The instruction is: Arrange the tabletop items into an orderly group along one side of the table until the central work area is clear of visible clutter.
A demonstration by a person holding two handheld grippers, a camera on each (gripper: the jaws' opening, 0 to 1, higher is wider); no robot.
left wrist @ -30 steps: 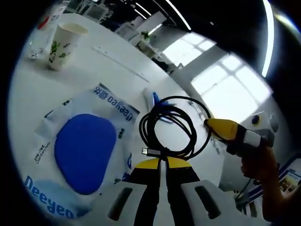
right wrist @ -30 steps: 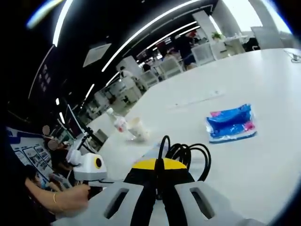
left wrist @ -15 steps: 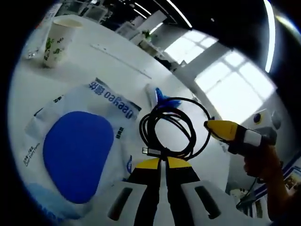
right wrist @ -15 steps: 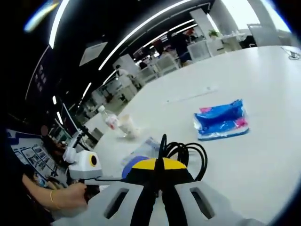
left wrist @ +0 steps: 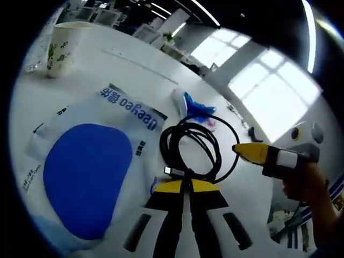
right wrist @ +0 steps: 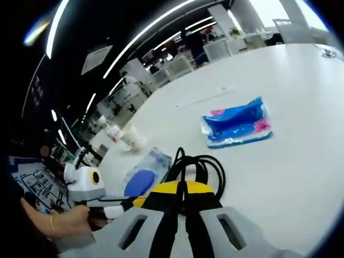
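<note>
On the white tabletop (left wrist: 107, 64), a paper cup (left wrist: 62, 40) stands at the far left edge. Nearer lies a clear pouch with a blue pad inside (left wrist: 88, 172), and beyond it a blue tissue pack (left wrist: 193, 105). The left gripper (left wrist: 185, 187) has its fingers pressed together on a coiled black cable (left wrist: 191, 145), lifted above the pouch. At the coil's other side the right gripper (right wrist: 181, 189) is clamped on the same cable, fingers together, with a hand (left wrist: 306, 185) behind it. In the right gripper view the tissue pack lies well apart on bare tabletop.
</note>
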